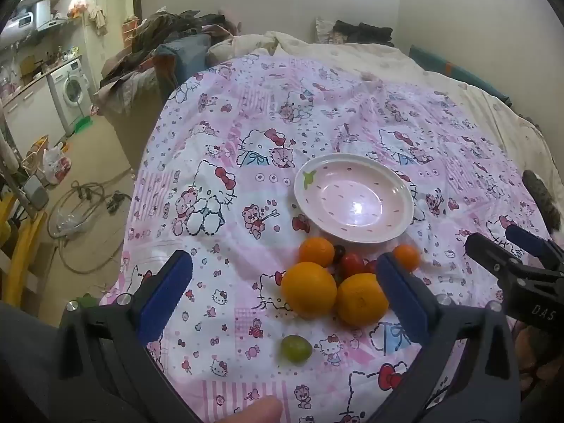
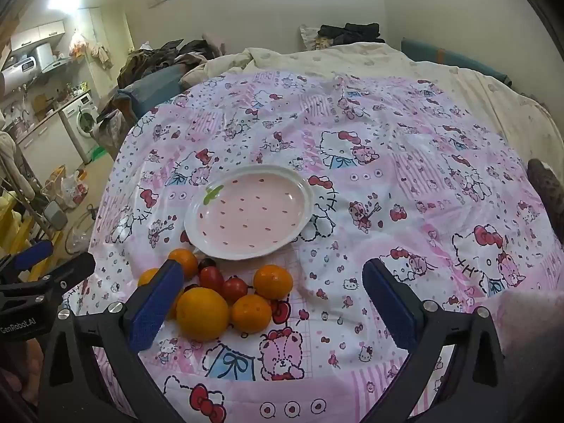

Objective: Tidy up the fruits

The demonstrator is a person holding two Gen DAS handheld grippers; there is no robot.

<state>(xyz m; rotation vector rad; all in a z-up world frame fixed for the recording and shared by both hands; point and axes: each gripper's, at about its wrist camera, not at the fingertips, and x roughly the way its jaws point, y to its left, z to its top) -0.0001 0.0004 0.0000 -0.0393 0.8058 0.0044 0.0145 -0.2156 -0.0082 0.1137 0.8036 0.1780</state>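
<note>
Inspection finds the fruit lying loose in a cluster on the patterned bedspread (image 2: 405, 134), toward the near edge of the bed, with the pink plate (image 2: 197, 227) just beyond it and bare of fruit. The cluster comprises two large oranges, the left orange (image 1: 308, 289) and the right orange (image 1: 361, 299) touching or nearly so, several smaller tangerines (image 2: 273, 281), and small red tomatoes (image 2: 211, 277) between them. One green grape (image 1: 296, 349) sits apart, nearer the bed's near edge. The left gripper (image 1: 282, 289) is spread wide and holds nothing; the cluster lies straight ahead between its two fingers, skewed toward the right finger, which hides part of the fruit. The right gripper (image 2: 271, 299) is likewise wide open and empty; the fruit sits toward its left finger, with bare bedspread ahead of the right finger. Judgement: no fruit is placed yet. The left gripper appears better lined up on the left orange, which is round and gives no preferred grip axis. Risk noted: closing on it may nudge its neighbours and set them rolling on the soft bed.
</note>
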